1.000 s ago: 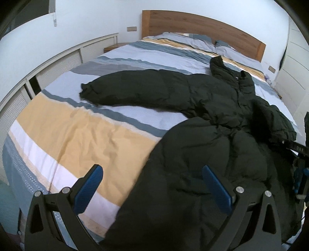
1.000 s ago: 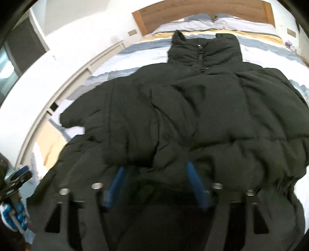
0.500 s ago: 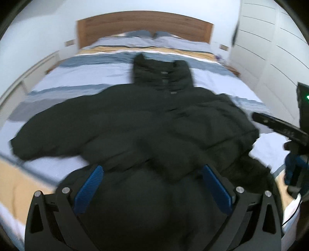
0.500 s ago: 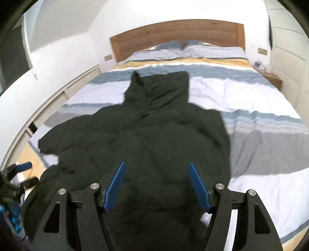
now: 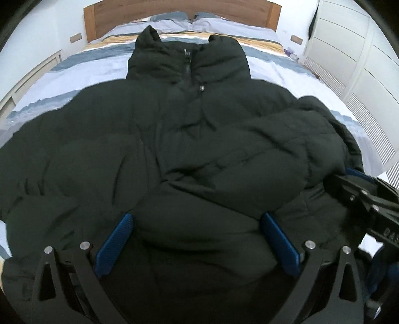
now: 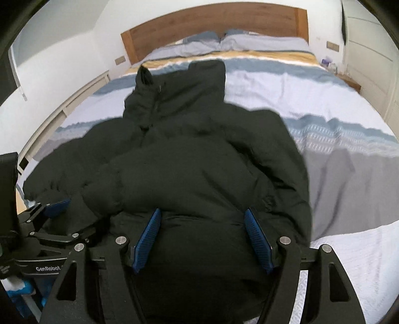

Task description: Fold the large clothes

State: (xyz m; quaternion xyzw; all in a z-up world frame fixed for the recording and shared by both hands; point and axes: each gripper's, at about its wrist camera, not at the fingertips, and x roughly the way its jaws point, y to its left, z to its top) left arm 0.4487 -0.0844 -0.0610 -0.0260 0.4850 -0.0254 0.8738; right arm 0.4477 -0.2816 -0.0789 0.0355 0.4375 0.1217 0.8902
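A large black puffer jacket (image 5: pixel 189 149) lies front up on the bed, collar toward the headboard; it also shows in the right wrist view (image 6: pixel 199 162). One sleeve is folded across its front. My left gripper (image 5: pixel 197 236) is open, low over the jacket's hem area, its blue pads either side of a fabric bulge. My right gripper (image 6: pixel 202 236) is open over the jacket's lower right part. Each gripper shows in the other's view: the right one (image 5: pixel 361 194) and the left one (image 6: pixel 49 219).
The bed (image 6: pixel 336 149) has a striped blue, grey, yellow and white cover, pillows (image 5: pixel 199 20) and a wooden headboard (image 6: pixel 212 27). White wardrobe doors (image 5: pixel 361 49) stand on the right. A low white ledge (image 6: pixel 74 99) runs along the left.
Both grippers have moved closer and lower over the jacket, which now fills the views. The left view swung from the bed's left side to face the collar. Both stay open.
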